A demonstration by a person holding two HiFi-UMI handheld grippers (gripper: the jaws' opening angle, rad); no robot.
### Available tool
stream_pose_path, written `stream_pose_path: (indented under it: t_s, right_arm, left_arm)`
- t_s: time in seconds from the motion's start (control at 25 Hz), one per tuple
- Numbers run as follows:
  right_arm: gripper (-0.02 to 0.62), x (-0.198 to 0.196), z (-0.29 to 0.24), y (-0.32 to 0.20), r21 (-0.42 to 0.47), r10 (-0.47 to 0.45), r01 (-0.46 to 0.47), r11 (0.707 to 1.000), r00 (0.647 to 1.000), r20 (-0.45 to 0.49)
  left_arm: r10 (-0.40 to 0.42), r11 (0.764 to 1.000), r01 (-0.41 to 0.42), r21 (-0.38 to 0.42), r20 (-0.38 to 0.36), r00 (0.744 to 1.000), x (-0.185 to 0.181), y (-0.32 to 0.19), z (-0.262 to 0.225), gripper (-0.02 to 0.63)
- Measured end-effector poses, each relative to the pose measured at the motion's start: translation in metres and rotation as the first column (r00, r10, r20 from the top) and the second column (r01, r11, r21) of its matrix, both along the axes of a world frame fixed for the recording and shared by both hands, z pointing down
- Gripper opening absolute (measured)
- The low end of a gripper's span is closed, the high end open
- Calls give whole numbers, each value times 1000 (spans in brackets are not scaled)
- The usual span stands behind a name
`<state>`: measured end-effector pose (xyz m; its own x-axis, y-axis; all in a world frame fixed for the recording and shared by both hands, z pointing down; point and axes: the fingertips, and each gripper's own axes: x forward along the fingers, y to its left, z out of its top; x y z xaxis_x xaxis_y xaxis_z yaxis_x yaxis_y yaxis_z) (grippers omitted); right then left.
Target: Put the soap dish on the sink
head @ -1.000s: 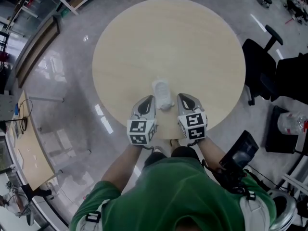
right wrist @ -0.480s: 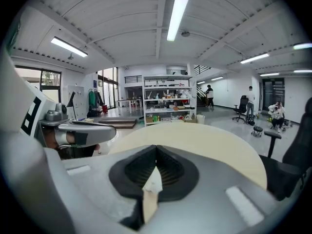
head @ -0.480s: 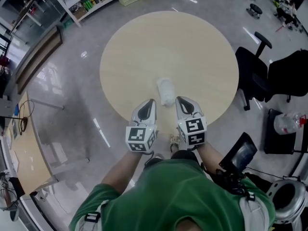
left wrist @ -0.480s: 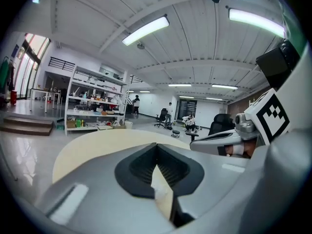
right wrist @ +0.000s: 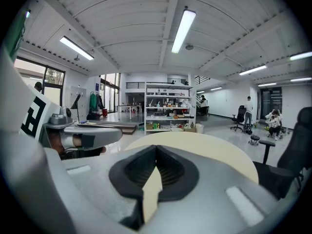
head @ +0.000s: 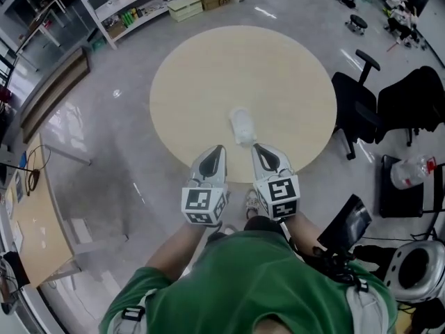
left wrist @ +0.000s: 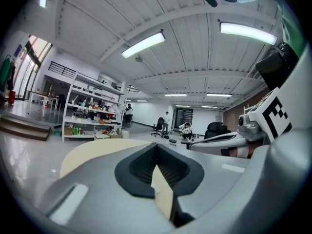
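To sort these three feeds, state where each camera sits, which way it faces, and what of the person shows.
Head view: on the person's head, facing steeply down at the round table and white soap dish; green top, forearms, left gripper and right gripper show.
Left gripper view: on that gripper, facing across the table past its shut jaws; the right gripper shows at right.
Right gripper view: likewise; the left gripper shows at left.
Shared: both gripper views see the shelving.

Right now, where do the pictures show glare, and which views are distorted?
Head view: lamp glare streaks the glossy floor; the soap dish looks washed out. Left gripper view: fisheye bending, dark corners, blown-out ceiling lamp. Right gripper view: the same.
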<state>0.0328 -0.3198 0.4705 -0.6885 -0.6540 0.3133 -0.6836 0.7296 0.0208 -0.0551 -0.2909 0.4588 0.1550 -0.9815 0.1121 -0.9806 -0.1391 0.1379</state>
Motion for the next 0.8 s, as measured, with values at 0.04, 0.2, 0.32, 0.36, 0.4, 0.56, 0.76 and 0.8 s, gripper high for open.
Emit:
stream_pose_path:
  t_s: [0.04,0.2,0.32,0.36,0.4,0.56,0.76,0.8]
  right_arm:
    - [2,2,-2,7,4,5,-5,1000,1000,3]
    - [3,2,-9,41,14,19,-19,1000,1000,6]
    - [3,6,-15,63,21,27,-27,999,1000,6]
    - [3,8,-16,68,22,28,-28,999,1000,6]
    - [2,10,-18,73,24,27,-27,999,1000,6]
    - [3,18,-28,88,45,14,-15,999,1000,13]
    - [3,30,-38,98,63,-13,11,998,1000,26]
    - [3,32,-38,102,63,-21,19,998,999,28]
  left_arm:
    - [5,1000,-5,7,-1,1000,2,6,-2,6]
    - [22,1000,-21,22,-10,1000,5,35,-8,6]
    - [36,999,-36,21,-18,999,12,55,-10,6]
    - [41,999,-40,20,-19,999,14,60,-10,6]
    - [43,999,-43,19,-20,999,17,64,-11,6]
    - [42,999,-42,25,-14,999,27,76,-15,6]
    - [20,999,-20,32,-4,1000,40,84,-21,6]
    - [15,999,-15,32,-2,1000,43,87,-22,6]
